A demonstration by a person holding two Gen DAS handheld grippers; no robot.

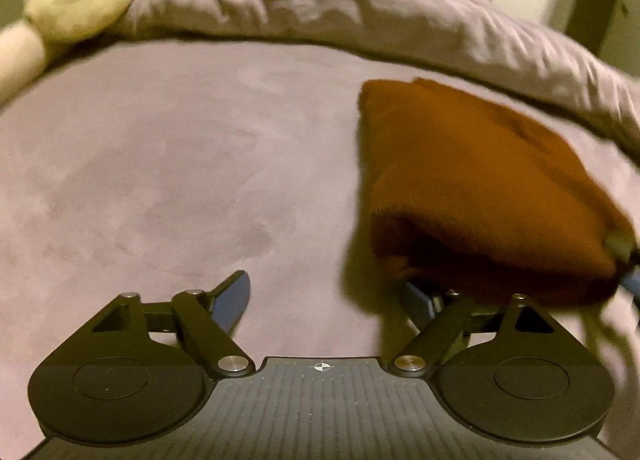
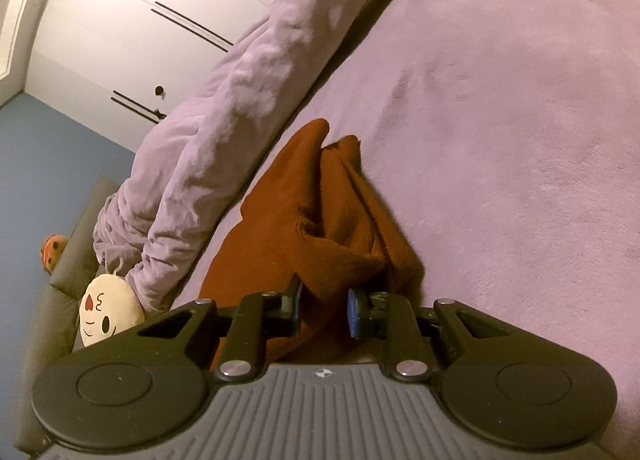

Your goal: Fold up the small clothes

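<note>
Plush lilac bedding [image 2: 520,140] carries a knitted rust garment [image 2: 304,212], folded, stretching away from the right claw [image 2: 324,310] pinching its near corner; left claw [image 1: 328,300] gapes.

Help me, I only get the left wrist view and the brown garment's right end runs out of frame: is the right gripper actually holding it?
Observer: Yes. In the right wrist view the right gripper has its pads closed on a bunched fold of the brown garment.
Operator: Is the cloth flat beyond the pads?
Observer: No. It stands in several ridged folds on the purple bed cover, next to the rumpled blanket.
Operator: Anything else I can't see?
Observer: A small orange plush toy sits on a grey cushion past the blanket's end.
</note>
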